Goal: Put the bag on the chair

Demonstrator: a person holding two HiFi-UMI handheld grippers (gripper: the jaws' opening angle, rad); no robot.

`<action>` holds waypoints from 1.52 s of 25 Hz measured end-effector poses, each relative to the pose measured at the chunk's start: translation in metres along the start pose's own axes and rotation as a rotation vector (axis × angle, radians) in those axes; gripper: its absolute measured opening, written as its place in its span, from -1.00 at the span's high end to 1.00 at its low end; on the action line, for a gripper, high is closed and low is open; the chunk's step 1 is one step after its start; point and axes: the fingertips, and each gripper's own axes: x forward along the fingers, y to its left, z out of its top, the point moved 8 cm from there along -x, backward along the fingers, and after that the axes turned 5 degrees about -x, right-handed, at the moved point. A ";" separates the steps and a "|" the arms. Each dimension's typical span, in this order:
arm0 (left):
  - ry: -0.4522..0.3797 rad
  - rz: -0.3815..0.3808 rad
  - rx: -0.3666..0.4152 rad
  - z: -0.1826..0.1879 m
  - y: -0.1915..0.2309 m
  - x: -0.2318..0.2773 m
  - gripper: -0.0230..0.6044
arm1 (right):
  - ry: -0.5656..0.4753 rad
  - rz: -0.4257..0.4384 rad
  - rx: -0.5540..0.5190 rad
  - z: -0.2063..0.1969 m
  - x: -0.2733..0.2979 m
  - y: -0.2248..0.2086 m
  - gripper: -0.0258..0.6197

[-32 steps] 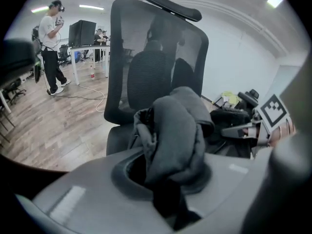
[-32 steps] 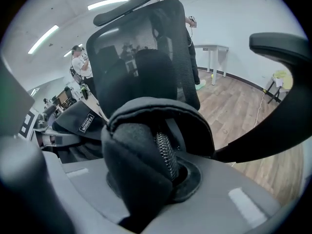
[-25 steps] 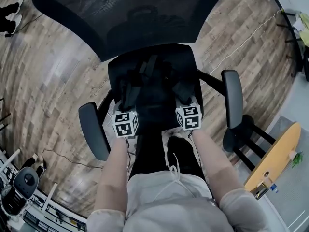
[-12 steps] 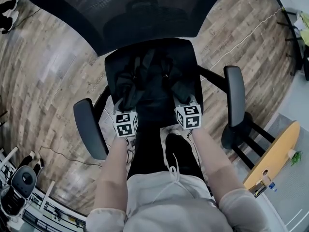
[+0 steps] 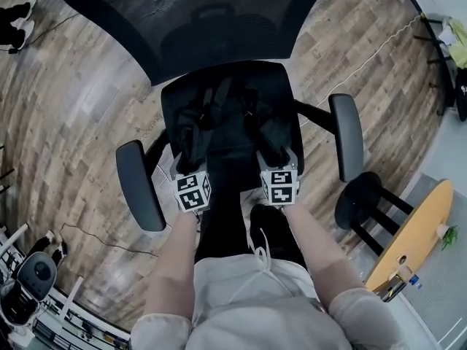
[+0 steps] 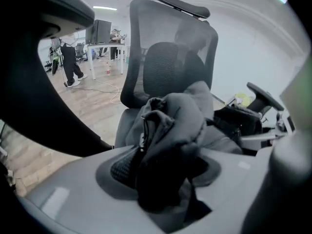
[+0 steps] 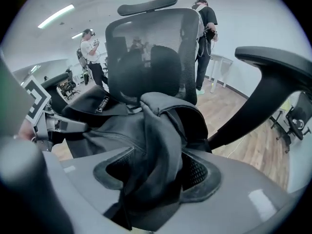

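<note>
The left forearm [image 5: 174,261] and right forearm [image 5: 315,250] reach forward and down from the body, side by side and nearly parallel. The left gripper [image 5: 191,168] and right gripper [image 5: 278,159] are held level with each other, jaws pointing away from the person. The left gripper's jaws are opening. A fold of the bag [image 6: 170,130] stands between them, lying over one pad [image 6: 122,167] without being pinched. The right gripper's jaws are opening too. Bag cloth hangs slack between them, and the mesh of one pad [image 7: 196,172] shows bare beside it.
</note>
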 end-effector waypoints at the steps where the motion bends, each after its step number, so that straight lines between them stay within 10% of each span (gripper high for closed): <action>1: -0.006 -0.008 0.007 -0.002 -0.004 -0.006 0.09 | -0.004 0.008 -0.003 -0.002 -0.007 0.003 0.01; 9: -0.054 -0.029 0.013 -0.013 -0.022 -0.069 0.04 | -0.048 0.012 0.047 -0.004 -0.071 0.008 0.00; 15: -0.109 0.001 0.072 0.003 -0.048 -0.129 0.54 | -0.137 0.046 0.106 0.026 -0.130 0.014 0.30; 23: -0.331 -0.120 0.044 0.057 -0.103 -0.218 0.90 | -0.281 0.109 0.183 0.074 -0.214 0.030 0.92; 38: -0.828 -0.322 0.150 0.197 -0.136 -0.387 0.91 | -0.786 0.146 -0.025 0.219 -0.364 0.004 0.92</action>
